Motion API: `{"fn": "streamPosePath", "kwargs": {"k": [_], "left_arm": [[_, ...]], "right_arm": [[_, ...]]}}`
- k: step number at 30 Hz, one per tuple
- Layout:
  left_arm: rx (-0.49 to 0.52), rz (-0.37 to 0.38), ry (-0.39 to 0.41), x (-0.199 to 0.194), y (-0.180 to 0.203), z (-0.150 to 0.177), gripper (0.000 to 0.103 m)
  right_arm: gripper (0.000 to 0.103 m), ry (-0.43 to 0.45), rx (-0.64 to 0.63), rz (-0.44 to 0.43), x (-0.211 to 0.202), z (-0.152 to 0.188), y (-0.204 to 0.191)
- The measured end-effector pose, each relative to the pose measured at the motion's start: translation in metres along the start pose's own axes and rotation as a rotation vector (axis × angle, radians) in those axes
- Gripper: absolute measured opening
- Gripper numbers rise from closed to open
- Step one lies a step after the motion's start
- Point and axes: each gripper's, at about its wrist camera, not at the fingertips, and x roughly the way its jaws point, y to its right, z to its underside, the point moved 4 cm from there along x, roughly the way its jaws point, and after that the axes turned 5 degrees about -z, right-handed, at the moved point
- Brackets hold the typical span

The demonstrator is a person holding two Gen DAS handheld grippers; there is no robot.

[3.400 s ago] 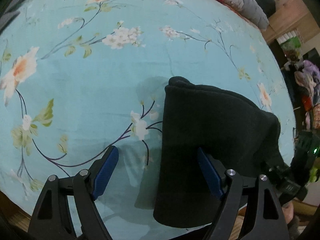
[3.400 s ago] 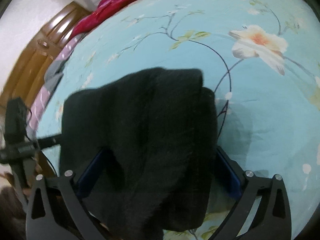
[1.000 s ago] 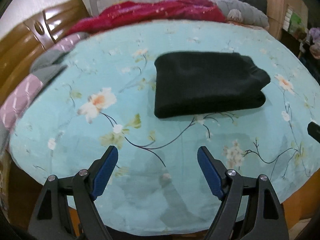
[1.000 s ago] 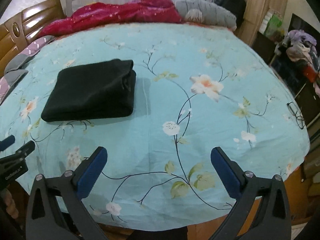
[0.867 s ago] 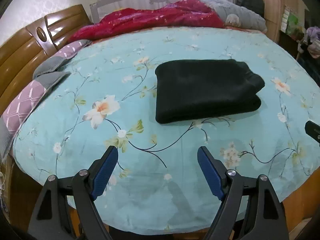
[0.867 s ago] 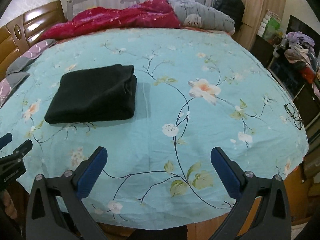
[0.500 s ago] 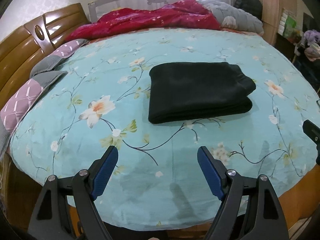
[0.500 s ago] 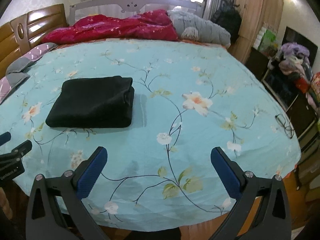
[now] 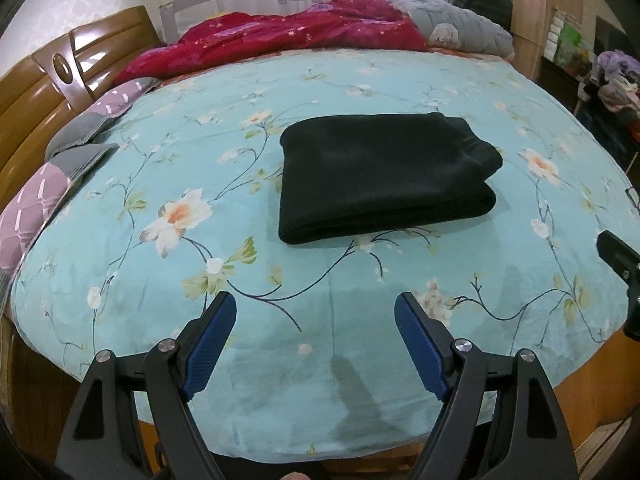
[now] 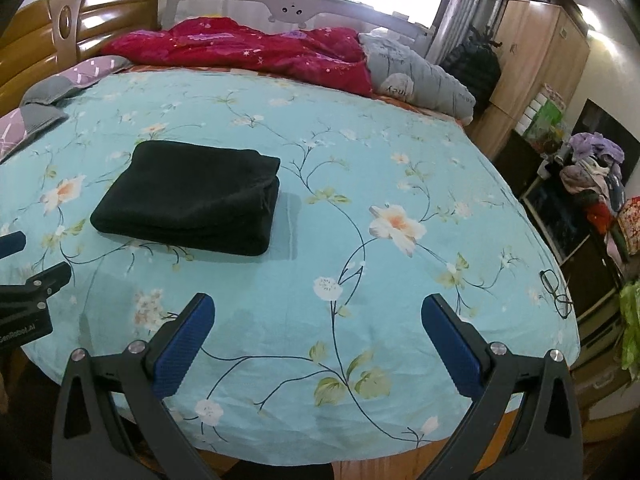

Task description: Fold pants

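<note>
The black pants (image 9: 380,176) lie folded into a thick rectangle on the light blue flowered bedsheet (image 9: 240,240), near the middle of the bed. The same pants (image 10: 192,196) sit at the left in the right wrist view. My left gripper (image 9: 315,312) hangs open above the near edge of the bed, well short of the pants, nothing between its blue pads. My right gripper (image 10: 318,312) is open too, over bare sheet to the right of the pants. Part of the left gripper (image 10: 28,292) shows at the left edge of the right wrist view.
A red quilt (image 9: 280,36) and a grey pillow (image 9: 460,28) are heaped at the head of the bed. Purple and grey pillows (image 9: 48,172) lie along the wooden headboard (image 9: 52,80). Eyeglasses (image 10: 554,292) rest near the bed's right edge. Shelves with piled clothes (image 10: 592,176) stand right.
Both grippers let go of the pants and pulled back toward the near edge of the bed. Over the last second the right view tipped up slightly; the pants stayed put.
</note>
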Motion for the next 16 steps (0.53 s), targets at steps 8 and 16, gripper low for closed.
{"fn": "streamPosePath", "kwargs": {"k": [8, 16], "left_arm": [[0.011, 0.053, 0.003, -0.003, 0.008, -0.006, 0.082], [-0.02, 0.14, 0.027, -0.02, 0.014, -0.018, 0.083]], "right_arm": [[0.103, -0.047, 0.066, -0.023, 0.012, 0.008, 0.01], [0.103, -0.07, 0.108, -0.03, 0.017, 0.013, 0.02]]}}
